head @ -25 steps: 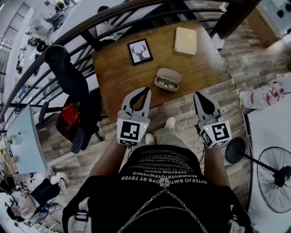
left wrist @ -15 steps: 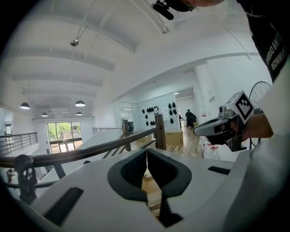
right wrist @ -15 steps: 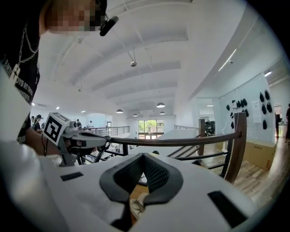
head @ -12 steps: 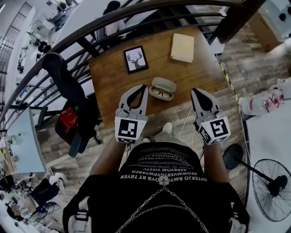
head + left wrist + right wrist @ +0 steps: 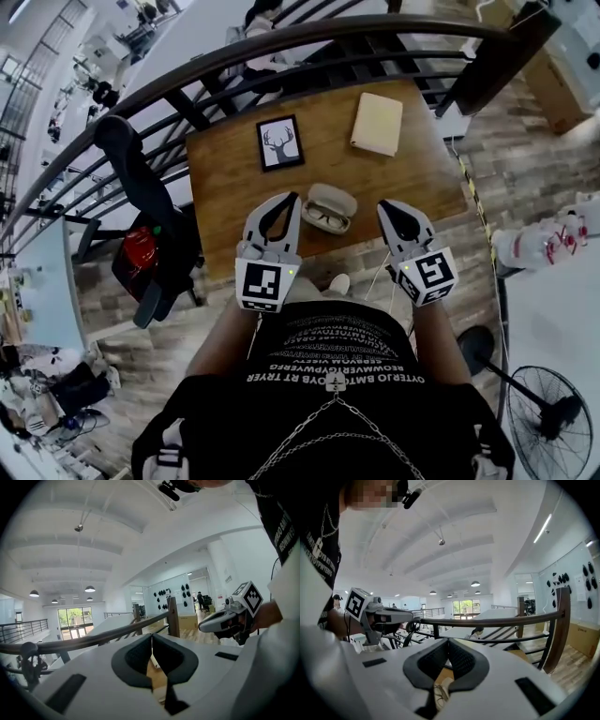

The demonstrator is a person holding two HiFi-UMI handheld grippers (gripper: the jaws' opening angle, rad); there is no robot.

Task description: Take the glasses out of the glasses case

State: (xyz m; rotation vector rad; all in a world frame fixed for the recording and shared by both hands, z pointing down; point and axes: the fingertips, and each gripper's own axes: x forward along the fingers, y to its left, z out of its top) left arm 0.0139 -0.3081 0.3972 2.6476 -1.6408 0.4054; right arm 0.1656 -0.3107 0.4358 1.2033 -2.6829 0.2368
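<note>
The glasses case (image 5: 335, 200) lies open on the wooden table (image 5: 225, 178), near the table's front edge, with the glasses (image 5: 324, 217) resting inside its lower half. In the right gripper view the case (image 5: 444, 685) and the glasses (image 5: 437, 694) show low down, through the gap behind the closed tips.

The left gripper (image 5: 285, 200) hangs just beside the case on its left, and the right gripper (image 5: 388, 208) hangs near it on the right, so the case sits between the two. Each gripper's own view shows its fingers (image 5: 140, 641) (image 5: 457, 646) meeting at the tips with nothing caught between them.

Farther back on the table a framed deer picture (image 5: 280, 142) lies behind the case and to the left, and a beige notebook (image 5: 378, 124) behind and to the right; both are apart from the case.

A dark curved railing (image 5: 187, 56) runs along the table's far side. A black office chair (image 5: 141, 178) with a red object (image 5: 139, 253) on it stands to the left of the table, and a floor fan (image 5: 553, 412) stands on the floor at lower right.
</note>
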